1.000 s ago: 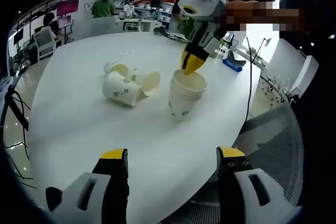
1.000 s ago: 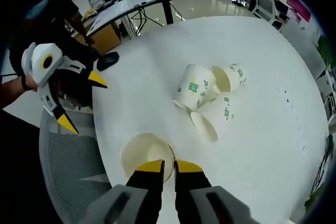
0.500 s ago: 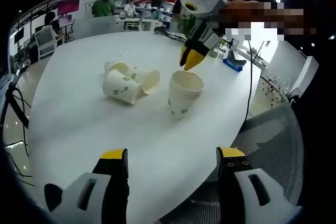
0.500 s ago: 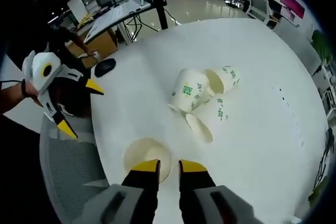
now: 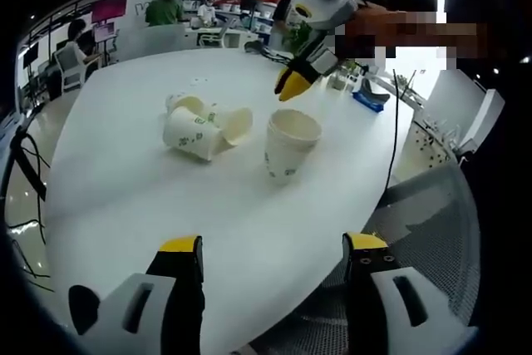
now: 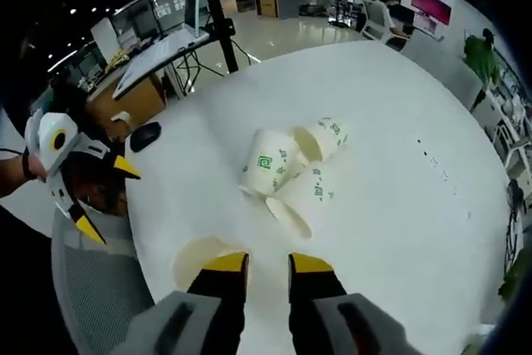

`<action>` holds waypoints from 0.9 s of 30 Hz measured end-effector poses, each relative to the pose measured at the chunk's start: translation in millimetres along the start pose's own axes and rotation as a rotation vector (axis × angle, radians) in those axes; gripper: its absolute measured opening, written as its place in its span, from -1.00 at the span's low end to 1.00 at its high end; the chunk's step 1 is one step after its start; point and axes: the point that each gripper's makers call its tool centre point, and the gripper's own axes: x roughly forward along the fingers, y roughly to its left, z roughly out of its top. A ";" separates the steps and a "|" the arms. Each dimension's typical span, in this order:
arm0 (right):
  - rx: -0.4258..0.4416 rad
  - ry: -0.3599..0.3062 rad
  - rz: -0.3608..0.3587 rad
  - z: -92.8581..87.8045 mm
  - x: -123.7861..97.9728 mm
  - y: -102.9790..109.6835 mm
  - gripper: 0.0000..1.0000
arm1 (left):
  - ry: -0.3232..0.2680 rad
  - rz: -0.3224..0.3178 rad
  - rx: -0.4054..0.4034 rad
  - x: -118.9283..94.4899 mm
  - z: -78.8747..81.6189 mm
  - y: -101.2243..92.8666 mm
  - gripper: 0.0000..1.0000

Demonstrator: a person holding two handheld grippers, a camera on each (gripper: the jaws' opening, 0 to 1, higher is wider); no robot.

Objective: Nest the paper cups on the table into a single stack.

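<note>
The stack [image 5: 287, 149] is left upright beneath the right gripper [image 5: 293, 85], jaws slightly parted; the left gripper [image 5: 273, 257] is held spread wide.

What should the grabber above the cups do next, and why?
Probably move the right gripper over to the three loose cups lying on their sides and grab one, since its jaws look empty and the upright stack stands free on the table.
</note>
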 end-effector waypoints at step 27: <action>0.005 -0.270 -0.165 4.5 66.6 -54.5 -0.19 | 0.013 0.023 -0.043 -9.5 -11.0 -5.8 0.32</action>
